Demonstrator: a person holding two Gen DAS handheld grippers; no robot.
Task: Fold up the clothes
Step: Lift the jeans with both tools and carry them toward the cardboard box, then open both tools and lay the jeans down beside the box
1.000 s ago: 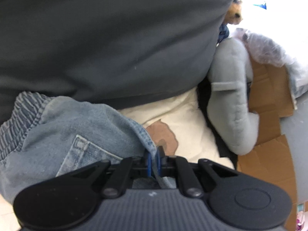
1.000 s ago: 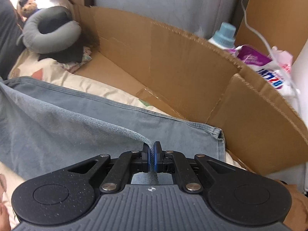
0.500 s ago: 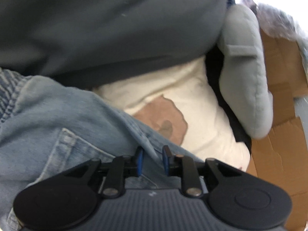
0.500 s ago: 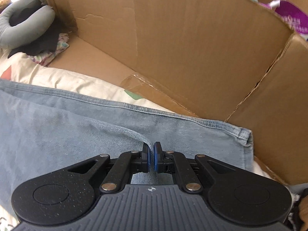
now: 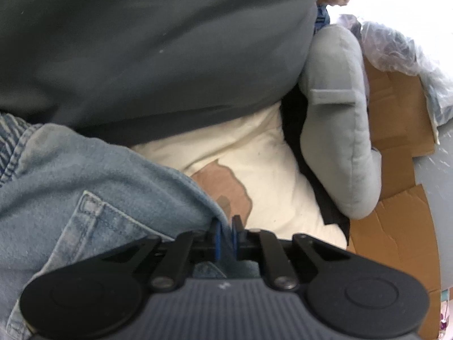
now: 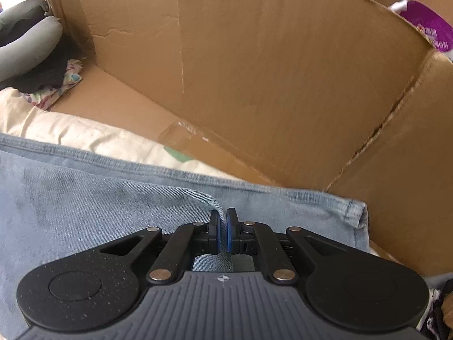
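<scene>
The pair of light-blue denim jeans (image 5: pixel 93 192) lies on a cream-coloured padded bed cover (image 5: pixel 254 153). In the left wrist view the waist end shows: a gathered elastic waistband at the picture's far left, faded cloth below it and a stitched back pocket with pale seams. In the right wrist view a trouser leg (image 6: pixel 93 198) stretches flat across the cover, its long seam running parallel to the cover's far edge and its hemmed cuff ending near the cover's right edge, just beside the tall brown cardboard wall (image 6: pixel 269 85) that stands there.

The left gripper (image 5: pixel 225 233) points steeply down at the waist end. Its blue-padded jaws are closing, with a fold of denim pinched up between them and only a narrow gap left. The right gripper (image 6: pixel 222 233) also tilts steeply down, over the leg. Its jaws are fully closed on a raised ridge of denim, which lifts from the flat cloth up into the pads.

Beyond the waist end, a large dark-grey cushion (image 5: pixel 155 51) rests over the cover's far edge. To its right a pale grey U-shaped neck pillow (image 5: pixel 339 119) lies on a dark cloth, with flattened cardboard (image 5: pixel 396 141) past it.
</scene>
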